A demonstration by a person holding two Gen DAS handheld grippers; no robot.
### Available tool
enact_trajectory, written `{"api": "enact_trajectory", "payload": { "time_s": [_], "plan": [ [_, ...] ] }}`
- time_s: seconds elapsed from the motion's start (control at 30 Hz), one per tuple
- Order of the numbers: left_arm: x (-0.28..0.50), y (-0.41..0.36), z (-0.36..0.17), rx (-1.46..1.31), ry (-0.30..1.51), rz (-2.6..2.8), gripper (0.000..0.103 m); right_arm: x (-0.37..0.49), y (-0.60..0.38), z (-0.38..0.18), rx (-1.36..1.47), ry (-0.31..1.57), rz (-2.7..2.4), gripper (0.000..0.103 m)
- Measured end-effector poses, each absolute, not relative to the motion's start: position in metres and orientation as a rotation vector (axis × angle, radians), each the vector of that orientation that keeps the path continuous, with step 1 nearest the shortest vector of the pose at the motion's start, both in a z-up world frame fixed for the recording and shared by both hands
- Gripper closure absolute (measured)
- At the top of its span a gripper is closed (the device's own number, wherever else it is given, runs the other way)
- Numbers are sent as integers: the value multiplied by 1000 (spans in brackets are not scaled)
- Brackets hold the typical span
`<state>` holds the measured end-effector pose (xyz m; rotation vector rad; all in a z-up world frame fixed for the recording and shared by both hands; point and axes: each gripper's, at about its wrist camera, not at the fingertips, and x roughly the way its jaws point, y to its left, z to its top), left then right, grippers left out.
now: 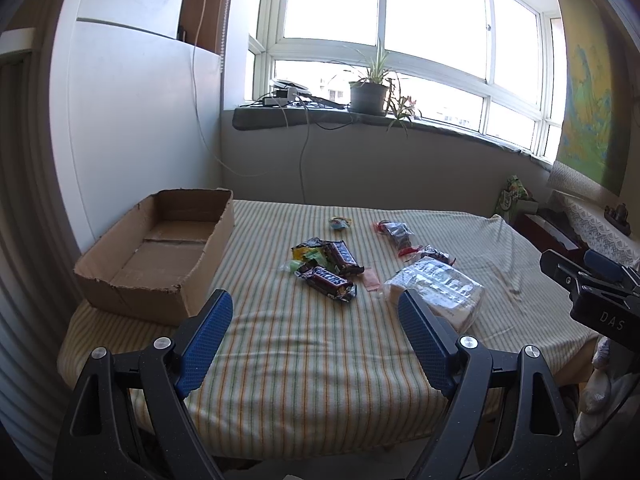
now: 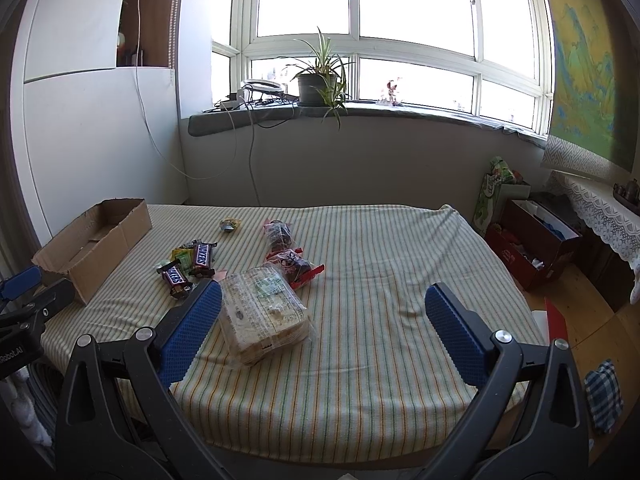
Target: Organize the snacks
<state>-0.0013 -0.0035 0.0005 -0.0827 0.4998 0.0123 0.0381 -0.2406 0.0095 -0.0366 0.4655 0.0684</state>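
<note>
- Left wrist view: my left gripper [image 1: 316, 320] hung above the near edge of the bench [image 1: 304, 376], its fingers [image 1: 208, 336] spread wide and holding nothing.
- The cardboard box [image 1: 160, 256] sat at the left of the striped cloth with nothing in it that I could see; the snacks lay loose to its right.
- Nearest were two Snickers bars [image 1: 330, 282] on a small heap of wrappers, with a clear packet of bread [image 1: 436, 288] just beside my right-hand finger.
- I judged the front bar the best first pick: come down across its narrow width, close gently, lift clear before swinging left to the box.
- Right wrist view: my right gripper [image 2: 322, 320] also hovered with fingers [image 2: 452, 328] wide apart and nothing between them, the bread packet [image 2: 264, 312] just beside its left finger.
- Two red-trimmed dark packets [image 2: 294, 266] lay beyond, a small sweet [image 2: 230, 225] further back.
- The bread looked soft, so I would squeeze lightly and keep both grippers well apart over the box.
</note>
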Motion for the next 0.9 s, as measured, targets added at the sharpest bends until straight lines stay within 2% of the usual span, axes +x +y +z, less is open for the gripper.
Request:
{"api": "enact_trajectory", "payload": {
  "time_s": [0.63,0.9],
  "plan": [
    [9,-8,-5,-99,531,-24,18,46,-238,3,-44,486,91,0],
    [36,-14,-24,-173,626,-121,18,84,-254,-12,-27,594,198,0]
  ]
}}
